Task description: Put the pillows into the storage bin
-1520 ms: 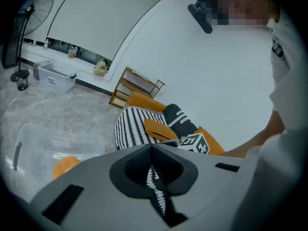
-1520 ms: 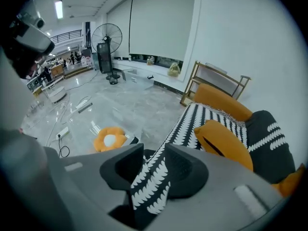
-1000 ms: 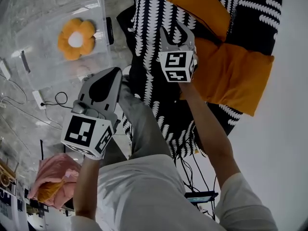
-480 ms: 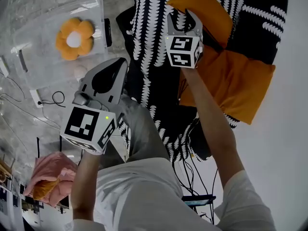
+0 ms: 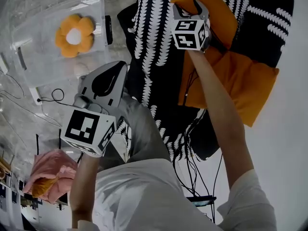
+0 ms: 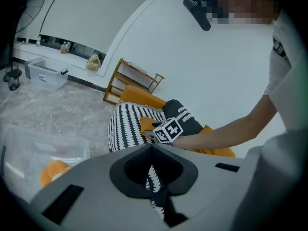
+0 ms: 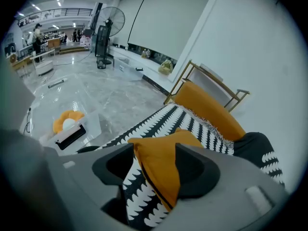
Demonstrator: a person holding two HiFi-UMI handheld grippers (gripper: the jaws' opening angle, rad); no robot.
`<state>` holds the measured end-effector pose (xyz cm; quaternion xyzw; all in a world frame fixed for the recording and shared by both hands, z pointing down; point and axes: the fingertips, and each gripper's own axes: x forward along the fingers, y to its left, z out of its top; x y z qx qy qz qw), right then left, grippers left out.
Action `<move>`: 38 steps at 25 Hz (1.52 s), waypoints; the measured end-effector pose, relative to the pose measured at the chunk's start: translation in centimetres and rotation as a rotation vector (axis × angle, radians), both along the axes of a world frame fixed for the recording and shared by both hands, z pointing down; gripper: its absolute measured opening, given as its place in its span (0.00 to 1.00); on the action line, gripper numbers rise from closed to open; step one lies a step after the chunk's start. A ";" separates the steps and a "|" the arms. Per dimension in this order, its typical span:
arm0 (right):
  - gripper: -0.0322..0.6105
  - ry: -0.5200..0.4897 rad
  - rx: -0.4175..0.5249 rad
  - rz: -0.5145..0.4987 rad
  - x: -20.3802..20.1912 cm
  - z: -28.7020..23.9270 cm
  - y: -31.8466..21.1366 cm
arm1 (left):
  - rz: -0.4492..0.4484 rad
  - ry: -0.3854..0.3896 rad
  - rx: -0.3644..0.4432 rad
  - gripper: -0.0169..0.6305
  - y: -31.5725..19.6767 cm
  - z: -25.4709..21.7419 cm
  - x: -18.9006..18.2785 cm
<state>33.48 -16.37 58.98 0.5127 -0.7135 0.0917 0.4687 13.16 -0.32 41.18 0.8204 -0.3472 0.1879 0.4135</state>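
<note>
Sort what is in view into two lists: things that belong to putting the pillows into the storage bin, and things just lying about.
Belongs to the job: storage bin; flower pillow lying in it; orange pillows; right tool, its jaws just opened wider around one orange pillow's corner.
Just lying about: floor cables; pink cloth; standing fan.

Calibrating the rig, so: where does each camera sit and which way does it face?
Head view: on the head, steeply down; left tongs, right tongs, torso.
Left gripper view: over shut jaws toward the patterned cushion; right forearm shows.
Right gripper view: over jaws just opening, astride the orange pillow.
All share the flower pillow.
</note>
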 end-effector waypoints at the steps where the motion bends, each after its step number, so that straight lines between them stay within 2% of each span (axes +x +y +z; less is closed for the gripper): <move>1: 0.49 0.015 -0.018 0.002 0.3 0.6 -0.1 | -0.001 -0.001 -0.002 0.04 0.1 0.1 0.0; 3: 0.48 0.046 -0.044 0.007 0.7 1.4 -0.5 | -0.002 -0.002 -0.006 0.04 0.2 0.2 0.0; 5: 0.41 0.085 -0.060 0.004 1.0 1.9 -0.9 | -0.002 0.001 -0.005 0.04 0.0 0.2 0.0; 8: 0.21 0.089 -0.095 0.017 1.0 1.9 -1.1 | -0.006 0.005 -0.004 0.04 0.0 0.1 -0.3; 10: 0.16 0.072 -0.112 0.033 0.9 1.9 -0.9 | -0.009 0.009 -0.004 0.04 -0.1 0.0 -0.6; 18: 0.14 0.005 -0.123 0.071 0.1 1.5 2.0 | -0.031 0.015 -0.001 0.04 0.4 -0.4 -1.9; 22: 0.13 -0.004 -0.120 0.011 -1.9 0.6 3.4 | -0.050 0.013 0.001 0.04 0.8 -0.6 -3.5; 31: 0.13 -0.088 -0.113 -0.141 -11.0 -1.8 6.3 | -0.097 0.021 0.004 0.04 2.0 -1.1 -6.5; 38: 0.13 -0.160 -0.156 -0.215 -19.8 -2.4 8.4 | -0.164 0.027 0.000 0.04 3.2 -1.4 -10.9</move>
